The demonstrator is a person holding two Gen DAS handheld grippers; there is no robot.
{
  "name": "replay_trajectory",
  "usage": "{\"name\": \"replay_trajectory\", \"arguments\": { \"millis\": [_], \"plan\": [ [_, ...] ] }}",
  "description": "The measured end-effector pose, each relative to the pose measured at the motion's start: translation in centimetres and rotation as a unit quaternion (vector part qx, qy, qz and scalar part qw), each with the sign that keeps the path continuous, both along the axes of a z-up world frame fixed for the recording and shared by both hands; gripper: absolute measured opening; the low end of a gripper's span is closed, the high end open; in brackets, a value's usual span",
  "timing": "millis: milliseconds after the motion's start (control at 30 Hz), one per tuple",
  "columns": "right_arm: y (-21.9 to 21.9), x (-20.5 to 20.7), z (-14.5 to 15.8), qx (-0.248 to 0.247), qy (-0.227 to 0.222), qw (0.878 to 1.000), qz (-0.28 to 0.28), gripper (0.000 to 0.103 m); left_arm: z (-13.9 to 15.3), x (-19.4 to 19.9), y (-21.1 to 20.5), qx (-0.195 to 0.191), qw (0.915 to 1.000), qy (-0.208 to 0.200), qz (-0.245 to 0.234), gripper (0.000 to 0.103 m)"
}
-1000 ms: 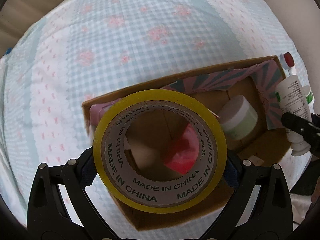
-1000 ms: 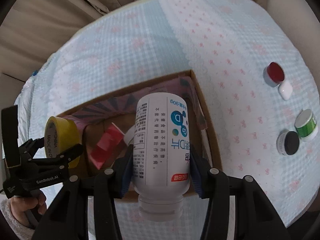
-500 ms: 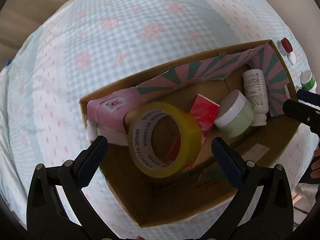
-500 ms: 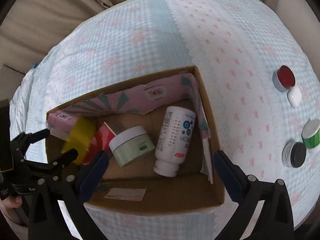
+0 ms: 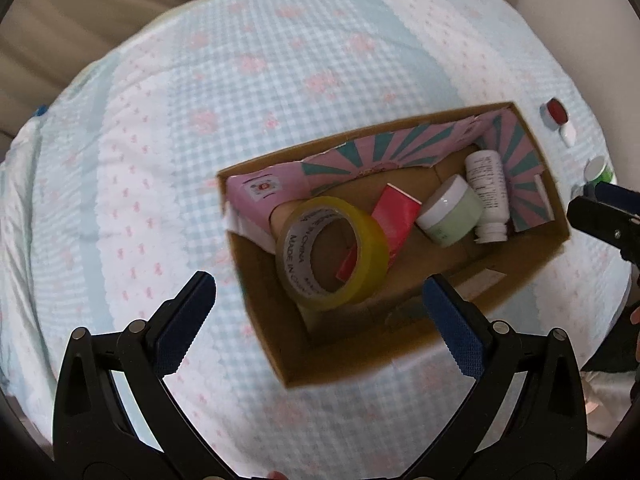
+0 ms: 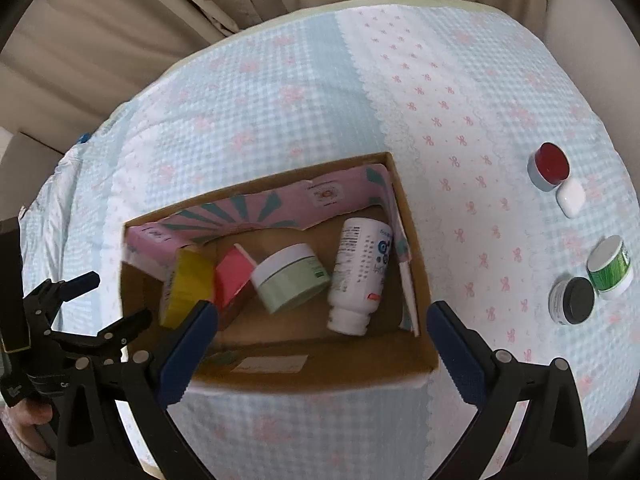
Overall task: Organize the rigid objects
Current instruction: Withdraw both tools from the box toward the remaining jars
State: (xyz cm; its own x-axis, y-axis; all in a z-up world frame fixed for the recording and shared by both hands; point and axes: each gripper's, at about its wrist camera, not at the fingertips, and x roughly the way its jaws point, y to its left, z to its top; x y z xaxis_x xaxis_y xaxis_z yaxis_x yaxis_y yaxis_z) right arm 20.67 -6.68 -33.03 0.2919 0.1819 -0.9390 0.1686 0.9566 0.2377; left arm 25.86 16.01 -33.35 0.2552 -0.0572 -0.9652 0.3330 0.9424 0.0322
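Presently, the open brown cardboard box [image 6: 280,368] sits on the blue-and-white gingham table cloth w/ pink bows [image 6: 440,100], and holds five items. From the right wrist view, L to R: a yellow roll of clear packing tape [image 6: 186,288] standing on edge at the left end; a small red carton [image 6: 234,276] leaning beside it; a pale green round jar w/ white lid [image 6: 290,278] tipped on its side, mid-box; a white plastic bottle w/ printed label [image 6: 360,276] lying down, cap toward the near wall, at the right end. A pink-and-teal patterned card liner [image 6: 288,204] runs along the far wall. Left gripper [image 5: 320,292]: jaws spread wide, holding nothing, hovering above the near-left corner of the box. Right gripper [image 6: 322,322]: jaws likewise apart, empty, above the near wall. Outside the box, on the cloth to the right, well apart from it: a red-lidded round tin [image 6: 550,166] touching a small white case [image 6: 570,198]; nearer, a green jar w/ white lid [image 6: 610,270] just beside a black-lidded jar [image 6: 574,300]. Beige curtain [image 6: 120,20] behind the table.
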Motion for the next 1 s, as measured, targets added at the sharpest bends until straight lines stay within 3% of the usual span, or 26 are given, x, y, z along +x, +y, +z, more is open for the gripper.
{"name": "replay_trajectory", "arguments": {
  "millis": [100,533,767,1000],
  "plan": [
    [0.8,-1.2,2.4,-0.006,-0.011,1.0,0.009,0.103,2.2,-1.6,0.8,-0.031,0.9994,-0.012,0.002,0.103],
    [0.3,-7.5,12.6,-0.032,-0.07,0.997,0.017,0.103,11.8,-7.9,-0.8,-0.077,0.9936,-0.083,0.0,0.103],
    [-4.7,-10.6,16.0,-0.036,-0.097,0.994,0.024,0.103,14.7,-11.4,-5.5,-0.089,0.9893,-0.115,0.009,0.103],
    [-13.8,-12.9,17.4,-0.052,-0.118,0.99,0.049,0.103,15.1,-13.8,-12.8,-0.109,0.9825,-0.141,0.053,0.103]
  ]
}}
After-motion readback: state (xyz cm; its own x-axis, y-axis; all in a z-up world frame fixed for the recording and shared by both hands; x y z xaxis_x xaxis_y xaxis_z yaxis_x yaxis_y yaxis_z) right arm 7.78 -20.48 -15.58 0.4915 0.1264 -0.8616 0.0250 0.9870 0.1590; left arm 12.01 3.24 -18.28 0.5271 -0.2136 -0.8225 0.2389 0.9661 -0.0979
